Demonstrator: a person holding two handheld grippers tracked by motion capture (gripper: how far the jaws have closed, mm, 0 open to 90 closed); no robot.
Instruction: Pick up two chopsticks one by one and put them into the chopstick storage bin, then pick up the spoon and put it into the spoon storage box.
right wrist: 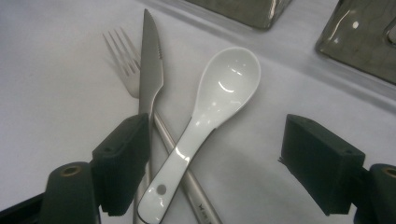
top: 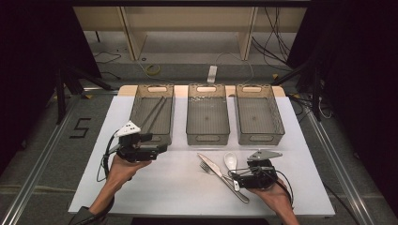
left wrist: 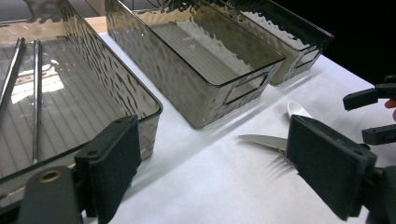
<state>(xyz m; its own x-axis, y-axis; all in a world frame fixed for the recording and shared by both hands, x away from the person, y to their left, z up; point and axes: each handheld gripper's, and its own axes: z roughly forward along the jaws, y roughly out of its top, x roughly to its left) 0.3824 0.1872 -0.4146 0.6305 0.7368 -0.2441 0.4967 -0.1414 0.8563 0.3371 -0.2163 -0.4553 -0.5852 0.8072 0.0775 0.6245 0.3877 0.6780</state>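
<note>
Spoon (right wrist: pixel 219 105), white ceramic, lies on the white table cover (top: pixel 164 187) at about 5 o'clock from the table's centre, bowl pointing toward the bins, handle crossing over the handles of a knife (right wrist: pixel 150 70) and a fork (right wrist: pixel 122 56). In the right gripper view the spoon's handle sits between the jaws, nearer the left one; the pads do not press on it.

Right gripper (top: pixel 238 177): jaws spread wide, nothing clamped. Held low over the cutlery, pointing toward 9 o'clock in the high view; the right hand (top: pixel 274 190) cups it from beneath, forearm entering from 5 o'clock.

Left gripper (top: pixel 159 143): jaws wide apart, empty. Held at the near end of the left bin (top: pixel 136 110), pointing toward 3 o'clock; the left hand (top: pixel 124 166) grips it from below, forearm rising from 7 o'clock, wrist bent inward.

Left bin holds two metal chopsticks (left wrist: pixel 35 93) lying lengthwise. Middle bin (top: pixel 208 136) and right bin (top: pixel 260 138) stand beside it in a row at 12 o'clock.
</note>
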